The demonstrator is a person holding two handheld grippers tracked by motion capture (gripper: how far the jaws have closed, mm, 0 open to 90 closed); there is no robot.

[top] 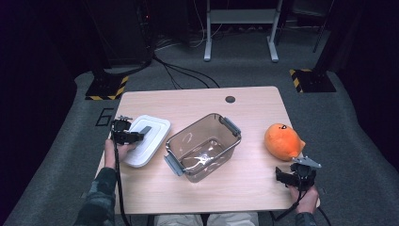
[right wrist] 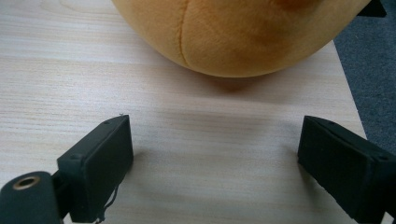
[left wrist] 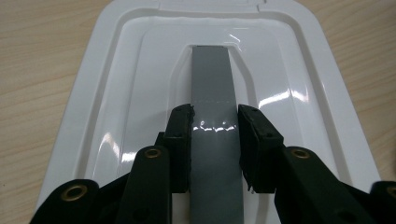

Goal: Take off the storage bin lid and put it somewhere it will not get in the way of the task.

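A white plastic lid (top: 155, 133) (left wrist: 130, 70) lies flat at the table's left. A grey handle strip (left wrist: 211, 74) runs along its middle. My left gripper (top: 128, 137) (left wrist: 215, 116) sits low over the lid, its jaws shut on the handle strip from both sides. An orange plush toy (top: 282, 140) (right wrist: 233, 32) rests at the table's right. My right gripper (top: 295, 176) (right wrist: 217, 135) is open just in front of the toy, above bare wood with nothing between its pads.
A clear plastic bin (top: 221, 123) with grey end latches stands empty at the middle of the wooden table (top: 197, 101), between lid and toy. The table's right edge runs close to the right gripper. Dark floor, cables and stands lie beyond.
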